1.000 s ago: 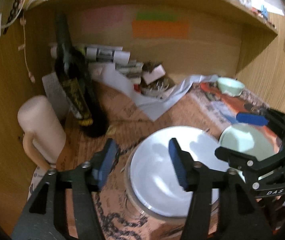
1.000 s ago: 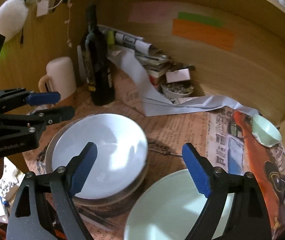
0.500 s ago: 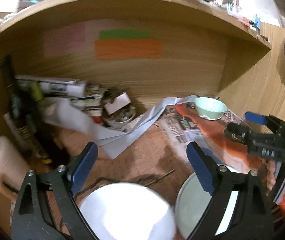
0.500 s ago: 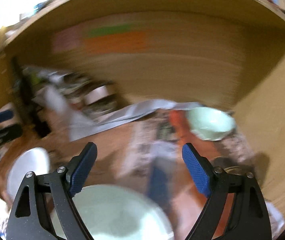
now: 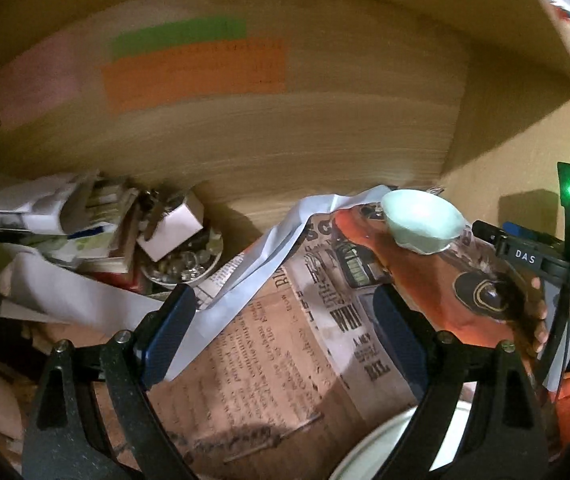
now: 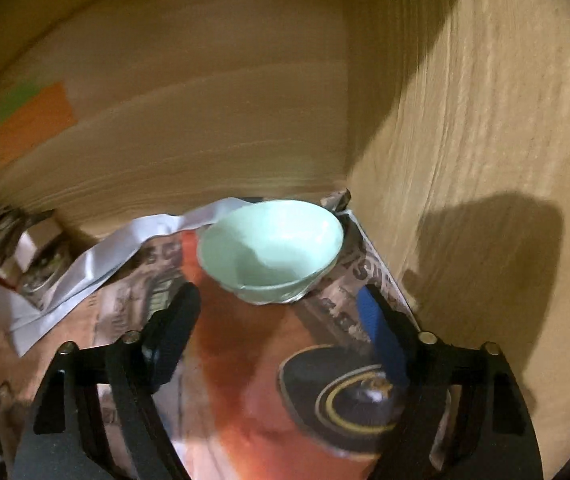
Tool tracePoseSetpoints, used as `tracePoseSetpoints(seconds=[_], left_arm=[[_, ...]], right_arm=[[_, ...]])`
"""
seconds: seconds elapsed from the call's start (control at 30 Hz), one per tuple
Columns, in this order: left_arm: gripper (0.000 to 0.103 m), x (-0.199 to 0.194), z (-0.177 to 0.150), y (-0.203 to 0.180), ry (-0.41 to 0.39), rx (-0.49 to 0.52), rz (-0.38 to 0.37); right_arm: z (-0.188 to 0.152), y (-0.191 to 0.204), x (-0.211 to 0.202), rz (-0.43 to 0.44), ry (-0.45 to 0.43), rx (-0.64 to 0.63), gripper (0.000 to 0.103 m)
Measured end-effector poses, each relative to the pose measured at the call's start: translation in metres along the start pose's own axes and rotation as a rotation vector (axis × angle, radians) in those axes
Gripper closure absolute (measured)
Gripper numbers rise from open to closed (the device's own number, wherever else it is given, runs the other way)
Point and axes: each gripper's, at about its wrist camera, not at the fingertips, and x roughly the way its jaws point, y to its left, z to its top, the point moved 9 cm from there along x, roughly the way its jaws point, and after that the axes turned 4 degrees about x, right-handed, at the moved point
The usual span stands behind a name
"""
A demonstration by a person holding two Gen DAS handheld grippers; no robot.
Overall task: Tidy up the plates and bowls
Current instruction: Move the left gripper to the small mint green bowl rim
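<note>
A small pale green bowl (image 6: 271,250) sits tilted on newspaper in the back right corner of the wooden alcove; it also shows in the left wrist view (image 5: 423,220). My right gripper (image 6: 279,320) is open and empty, its fingertips just short of the bowl on either side. In the left wrist view the right gripper (image 5: 525,248) is beside the bowl. My left gripper (image 5: 285,330) is open and empty above the newspaper. The rim of a pale plate (image 5: 385,440) shows at the bottom, behind my left gripper's right finger.
Newspaper (image 5: 277,360) covers the shelf floor. A white paper strip (image 5: 253,264) lies across it. A clutter of papers, a small box and a glass dish (image 5: 181,264) sits at the back left. The wooden side wall (image 6: 485,160) is close on the right.
Both grippers swung right and forward. The right gripper closed in on the green bowl. The white plate stack, bottle and mug left both views.
</note>
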Motion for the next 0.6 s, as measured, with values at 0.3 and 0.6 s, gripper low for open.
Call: tracePoseSetpoints(seconds=[0.3,0.6], left_arm=[[0.017,0.047,0.021,0.001,0.067,-0.031,-0.027],[0.024,0.078,0.036,-0.021,0.087,0.031,-0.034]], right_arm=[[0.0,-0.024,0.05,-0.004,0.13,0.093,0.055],[-0.003,-0.022,0.063,-0.062,0.137,0.017,0.058]])
